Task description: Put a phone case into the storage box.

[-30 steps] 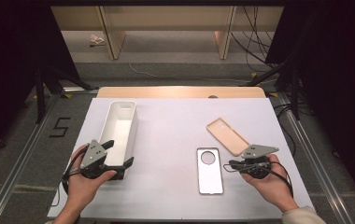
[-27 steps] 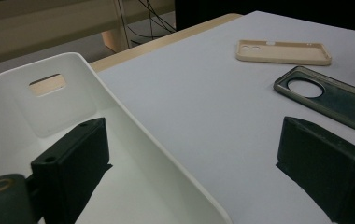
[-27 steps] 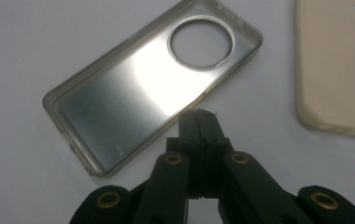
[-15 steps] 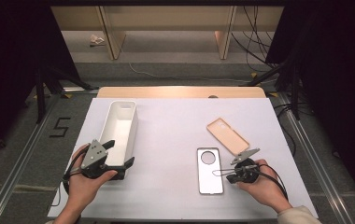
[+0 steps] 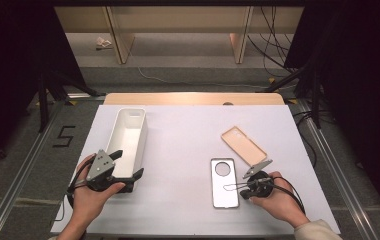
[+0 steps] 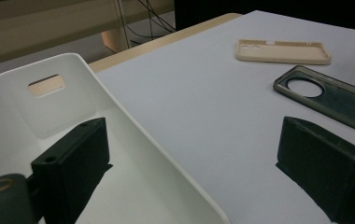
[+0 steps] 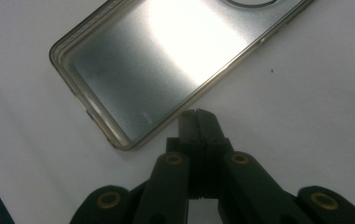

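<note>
White table cover point(image 5: 188, 150) carries everything. At its left the white bin point(image 5: 128, 145) has its near wall between the spread jaws of the left claw point(image 5: 125, 165), probably to steady it. The right claw point(image 7: 198, 116), jaws pressed together and empty, points at the grey phone case point(image 7: 166, 60) just ahead, likely to nudge its edge; the beige case point(image 5: 243, 145) lies beyond.

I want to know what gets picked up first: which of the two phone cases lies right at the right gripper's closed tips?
The clear grey phone case with the round camera hole. The right gripper has its shut fingers at that case's long edge. The beige phone case lies farther back, apart.
</note>
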Available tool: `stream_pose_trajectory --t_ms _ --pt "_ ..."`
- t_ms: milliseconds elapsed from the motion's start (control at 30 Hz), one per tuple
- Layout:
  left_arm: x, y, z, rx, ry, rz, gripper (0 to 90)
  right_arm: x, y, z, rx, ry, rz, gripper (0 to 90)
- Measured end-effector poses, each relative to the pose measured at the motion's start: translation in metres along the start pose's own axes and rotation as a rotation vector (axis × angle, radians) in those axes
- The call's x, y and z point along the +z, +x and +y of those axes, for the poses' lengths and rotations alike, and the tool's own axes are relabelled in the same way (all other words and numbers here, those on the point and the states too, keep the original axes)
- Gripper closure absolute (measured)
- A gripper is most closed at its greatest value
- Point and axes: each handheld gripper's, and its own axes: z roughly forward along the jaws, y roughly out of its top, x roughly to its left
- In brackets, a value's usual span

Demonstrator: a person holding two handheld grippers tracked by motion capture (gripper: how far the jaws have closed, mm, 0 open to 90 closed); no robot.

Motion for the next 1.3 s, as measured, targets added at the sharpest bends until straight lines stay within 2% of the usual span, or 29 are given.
stream_pose_trajectory --t_ms 1033,1133,1233,1267,1300 --pt "-0.0001 0.0002 0.0000 0.000 -0.002 0.000 8.8 0.0025 0.0055 0.0031 -0.035 0.000 0.030 90.0" --pt "-0.0003 0.0003 0.0002 -0.001 -0.003 0.000 8.8 -0.0005 0.0065 0.0044 -0.060 -0.005 0.009 90.0" --pt "-0.0003 0.0004 0.0000 -0.001 -0.003 0.000 8.8 -0.0040 0.0077 0.0061 -0.083 -0.001 -0.007 85.6" --pt "-0.0002 0.0005 0.0000 -0.002 -0.003 -0.001 8.8 -0.0054 0.0086 0.0070 -0.108 0.000 -0.019 74.0" --pt "-0.0004 0.0006 0.0000 0.000 -0.002 0.000 8.8 -0.0053 0.0091 0.0072 -0.129 0.000 -0.029 70.3"
